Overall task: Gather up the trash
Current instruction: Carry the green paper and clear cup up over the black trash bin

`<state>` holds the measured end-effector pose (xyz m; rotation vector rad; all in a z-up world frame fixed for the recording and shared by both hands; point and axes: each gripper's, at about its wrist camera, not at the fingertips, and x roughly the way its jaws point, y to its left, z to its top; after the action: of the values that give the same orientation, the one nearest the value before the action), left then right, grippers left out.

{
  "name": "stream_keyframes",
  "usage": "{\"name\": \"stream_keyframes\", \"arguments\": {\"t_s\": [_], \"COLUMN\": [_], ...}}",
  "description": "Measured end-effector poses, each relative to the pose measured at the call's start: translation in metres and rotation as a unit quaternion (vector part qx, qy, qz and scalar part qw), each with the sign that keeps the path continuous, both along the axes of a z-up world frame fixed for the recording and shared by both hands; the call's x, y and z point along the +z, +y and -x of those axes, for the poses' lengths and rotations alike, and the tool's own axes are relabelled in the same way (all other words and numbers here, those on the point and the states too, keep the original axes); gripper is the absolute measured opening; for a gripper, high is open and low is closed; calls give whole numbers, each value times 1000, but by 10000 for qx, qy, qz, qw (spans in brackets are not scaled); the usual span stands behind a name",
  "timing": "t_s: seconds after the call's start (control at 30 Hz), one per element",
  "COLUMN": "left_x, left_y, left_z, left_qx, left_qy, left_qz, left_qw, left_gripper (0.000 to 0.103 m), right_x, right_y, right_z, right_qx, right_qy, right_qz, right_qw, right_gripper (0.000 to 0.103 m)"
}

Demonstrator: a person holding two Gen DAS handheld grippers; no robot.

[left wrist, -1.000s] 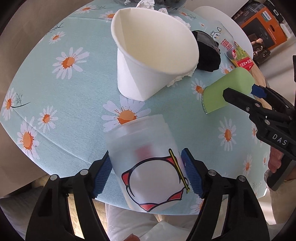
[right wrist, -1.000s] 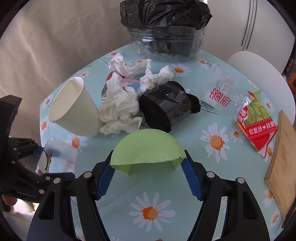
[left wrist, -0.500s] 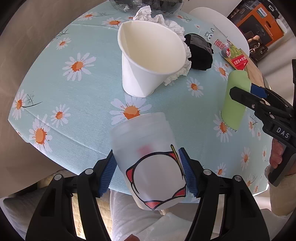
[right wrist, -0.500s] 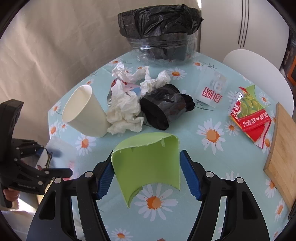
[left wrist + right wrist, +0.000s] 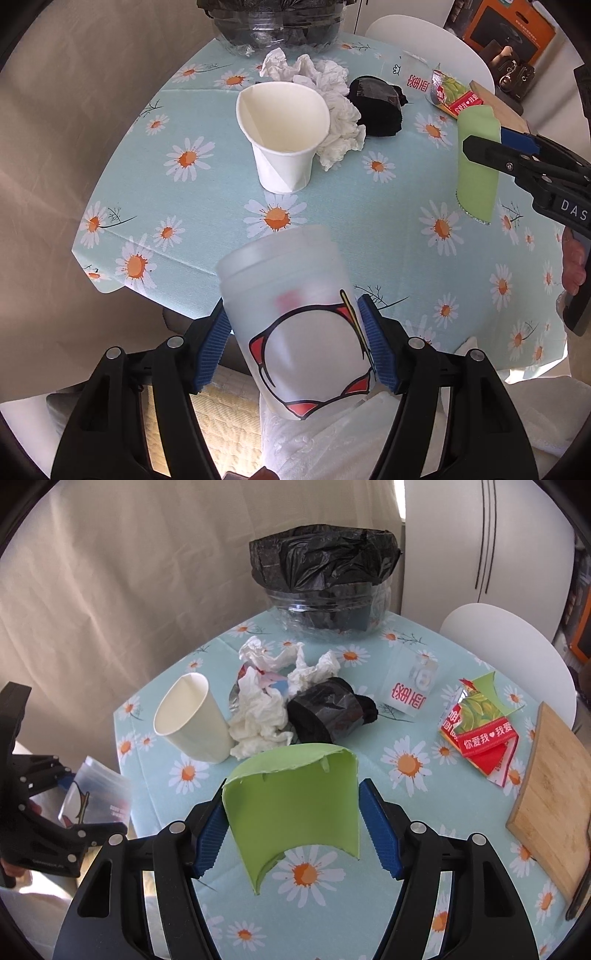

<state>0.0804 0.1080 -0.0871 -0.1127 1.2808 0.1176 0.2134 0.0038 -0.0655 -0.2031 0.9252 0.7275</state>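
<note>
My left gripper is shut on a frosted plastic cup with a red and black print, held above the table's near edge. It also shows in the right wrist view. My right gripper is shut on a curved green paper piece, lifted over the table; it also shows in the left wrist view. A clear bin with a black bag stands at the far edge. On the table lie a white paper cup, crumpled tissues, a black wad and a red-green wrapper.
A daisy-print tablecloth covers the round table. A clear packet with red letters lies near the bin. A wooden board sits at the right edge. A white chair stands behind the table.
Both grippers have risen and drawn back from the table with their loads. The green piece has swung from lying flat to hanging upright.
</note>
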Motion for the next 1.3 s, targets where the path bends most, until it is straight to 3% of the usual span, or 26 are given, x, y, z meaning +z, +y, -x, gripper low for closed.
{"name": "stream_keyframes", "arguments": {"t_s": [0.33, 0.6, 1.07, 1.3], "left_x": [32, 61, 90, 89], "left_y": [-20, -6, 61, 84], "left_z": [2, -14, -103, -149], "left_qx": [53, 55, -515, -957], "left_qy": [-397, -740, -915, -948], "left_qz": [-422, -563, -747, -698], "left_qw": [9983, 9957, 9917, 9884], "left_gripper": [68, 68, 69, 69], "right_x": [22, 44, 81, 100], "right_y": [-33, -51, -29, -4], "right_z": [8, 4, -39, -60], "right_qx": [-97, -342, -1057, -1301], "right_qy": [-337, -615, -686, -934], "right_qz": [-147, -187, -346, -268], "right_qw": [9993, 9973, 9914, 9867], "right_gripper": [63, 63, 63, 63]}}
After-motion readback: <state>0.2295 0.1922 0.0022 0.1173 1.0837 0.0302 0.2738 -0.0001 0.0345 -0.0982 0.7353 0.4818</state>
